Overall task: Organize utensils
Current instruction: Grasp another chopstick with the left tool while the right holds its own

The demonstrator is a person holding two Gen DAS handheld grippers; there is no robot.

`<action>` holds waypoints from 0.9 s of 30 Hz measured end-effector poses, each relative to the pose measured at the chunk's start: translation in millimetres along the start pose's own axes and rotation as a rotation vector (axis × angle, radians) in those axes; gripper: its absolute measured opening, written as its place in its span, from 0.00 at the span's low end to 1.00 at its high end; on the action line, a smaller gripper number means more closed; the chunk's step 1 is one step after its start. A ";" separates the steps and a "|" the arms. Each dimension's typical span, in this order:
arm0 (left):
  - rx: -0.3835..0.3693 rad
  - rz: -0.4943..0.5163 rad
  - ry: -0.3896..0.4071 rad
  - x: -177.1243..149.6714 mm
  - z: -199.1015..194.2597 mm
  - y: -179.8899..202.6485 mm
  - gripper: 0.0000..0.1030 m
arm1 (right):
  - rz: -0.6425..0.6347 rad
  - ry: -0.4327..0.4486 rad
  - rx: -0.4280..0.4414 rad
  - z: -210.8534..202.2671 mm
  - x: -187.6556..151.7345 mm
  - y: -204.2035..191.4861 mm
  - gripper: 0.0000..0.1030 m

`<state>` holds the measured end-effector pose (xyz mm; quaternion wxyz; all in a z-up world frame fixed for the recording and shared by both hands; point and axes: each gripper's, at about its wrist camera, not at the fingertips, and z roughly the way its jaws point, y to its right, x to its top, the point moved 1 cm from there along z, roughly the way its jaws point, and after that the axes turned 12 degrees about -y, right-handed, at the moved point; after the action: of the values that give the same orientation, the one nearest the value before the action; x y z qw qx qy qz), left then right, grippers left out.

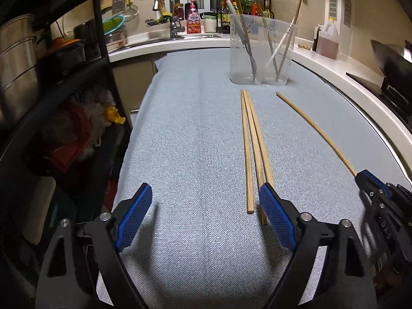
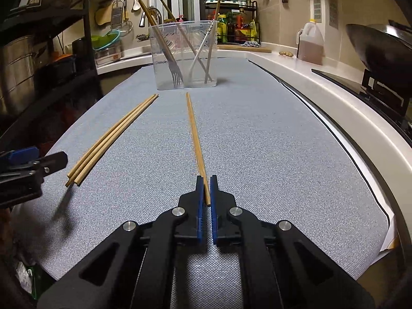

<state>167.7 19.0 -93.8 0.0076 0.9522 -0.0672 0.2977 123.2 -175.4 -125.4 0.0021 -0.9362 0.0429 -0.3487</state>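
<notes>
Three wooden chopsticks [image 1: 253, 139] lie side by side on the grey cloth [image 1: 193, 128], reaching toward a clear plastic container [image 1: 239, 51] that holds a fork, a white spoon and more chopsticks. My left gripper [image 1: 206, 190] is open above their near ends; one stick ends between the fingers and two run under the right pad [image 1: 275, 219]. A single chopstick [image 2: 195, 134] lies apart to the right, and my right gripper [image 2: 206, 180] is shut on its near end. The same container [image 2: 164, 59] stands beyond it. Each gripper shows at the edge of the other's view.
A black shelf rack [image 1: 77, 77] with pots runs along the cloth's left edge. A wok [image 2: 381, 49] on a stove and an oil jug [image 2: 310, 43] stand on the white counter to the right. The sink and tap [image 1: 167, 13] are behind the container.
</notes>
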 end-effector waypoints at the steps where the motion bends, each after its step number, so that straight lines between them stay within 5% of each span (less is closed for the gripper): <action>1: -0.003 0.001 -0.009 0.5 3.2 -0.1 0.78 | 0.000 0.000 0.000 -0.4 -0.3 0.3 0.06; 11: -0.036 0.020 -0.046 8.2 19.9 1.1 0.76 | 0.000 0.018 -0.006 2.0 0.6 0.3 0.07; 13: -0.050 0.026 -0.033 9.7 21.5 -0.1 0.70 | -0.011 0.037 -0.010 4.0 0.2 -0.3 0.07; 16: -0.069 0.069 0.005 8.5 19.7 6.2 0.37 | -0.021 0.071 -0.003 6.9 -0.6 1.1 0.07; 17: -0.075 0.082 0.013 7.9 19.0 7.8 0.12 | -0.021 0.072 0.003 6.9 -0.3 1.8 0.05; 18: -0.093 0.091 0.010 7.3 18.2 9.0 0.06 | -0.018 0.064 0.010 6.5 0.6 3.0 0.05; 22: -0.102 0.064 0.039 5.9 4.8 5.6 0.06 | 0.017 0.029 0.029 -0.7 2.7 8.4 0.04; 27: -0.079 0.105 0.145 4.6 -36.0 6.7 0.06 | 0.005 0.086 0.013 -30.3 3.4 12.4 0.04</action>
<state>150.2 13.8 -61.8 0.0342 0.9224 -0.1280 0.3628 105.0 -187.3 -100.7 0.0074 -0.9202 0.0431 -0.3890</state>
